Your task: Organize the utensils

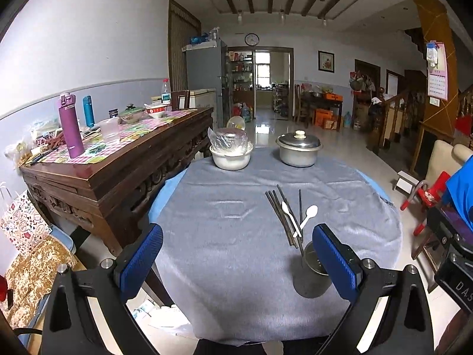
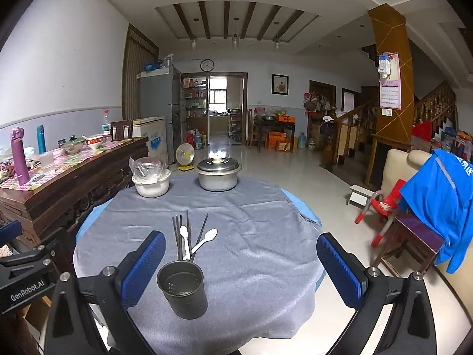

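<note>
Several dark chopsticks (image 1: pixel 280 214) (image 2: pixel 179 235) and two white plastic spoons (image 1: pixel 309 214) (image 2: pixel 204 241) lie on the grey tablecloth (image 1: pixel 230 236) (image 2: pixel 251 236). A dark metal utensil cup (image 1: pixel 313 269) (image 2: pixel 183 290) stands upright and empty just in front of them. My left gripper (image 1: pixel 236 260) is open and empty, with the cup by its right finger. My right gripper (image 2: pixel 241 269) is open and empty, with the cup near its left finger.
A white bowl with a plastic bag (image 1: pixel 232 151) (image 2: pixel 150 180) and a lidded metal pot (image 1: pixel 298 148) (image 2: pixel 218 173) stand at the table's far edge. A wooden sideboard (image 1: pixel 118 159) with bottles is on the left. A red chair (image 2: pixel 381 207) and a stool are on the right.
</note>
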Tool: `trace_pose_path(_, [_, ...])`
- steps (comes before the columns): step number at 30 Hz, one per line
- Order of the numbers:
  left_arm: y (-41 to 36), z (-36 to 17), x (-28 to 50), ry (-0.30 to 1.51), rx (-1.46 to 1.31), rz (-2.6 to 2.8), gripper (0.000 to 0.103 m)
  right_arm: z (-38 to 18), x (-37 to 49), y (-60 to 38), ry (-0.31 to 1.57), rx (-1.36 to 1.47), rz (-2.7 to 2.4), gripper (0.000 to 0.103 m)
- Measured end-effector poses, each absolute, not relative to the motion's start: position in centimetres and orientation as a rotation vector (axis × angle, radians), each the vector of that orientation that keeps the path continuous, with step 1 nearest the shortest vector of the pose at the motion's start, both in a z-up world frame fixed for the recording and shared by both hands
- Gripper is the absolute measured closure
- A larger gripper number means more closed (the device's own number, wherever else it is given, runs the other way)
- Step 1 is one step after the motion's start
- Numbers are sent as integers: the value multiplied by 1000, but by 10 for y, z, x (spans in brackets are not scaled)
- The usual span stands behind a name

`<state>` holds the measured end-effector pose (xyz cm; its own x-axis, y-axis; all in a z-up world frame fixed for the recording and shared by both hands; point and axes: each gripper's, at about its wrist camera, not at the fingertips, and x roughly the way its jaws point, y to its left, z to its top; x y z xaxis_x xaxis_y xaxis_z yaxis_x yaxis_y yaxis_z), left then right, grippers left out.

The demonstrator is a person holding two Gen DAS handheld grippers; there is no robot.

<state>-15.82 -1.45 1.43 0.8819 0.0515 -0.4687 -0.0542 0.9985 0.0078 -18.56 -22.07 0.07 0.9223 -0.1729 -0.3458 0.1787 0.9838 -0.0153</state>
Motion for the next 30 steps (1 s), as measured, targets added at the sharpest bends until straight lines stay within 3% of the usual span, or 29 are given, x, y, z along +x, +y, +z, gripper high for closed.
trace_pose_path(30, [-15,15,-161,486,-10,38,2,-7,-186,-223,384,20,-183,0])
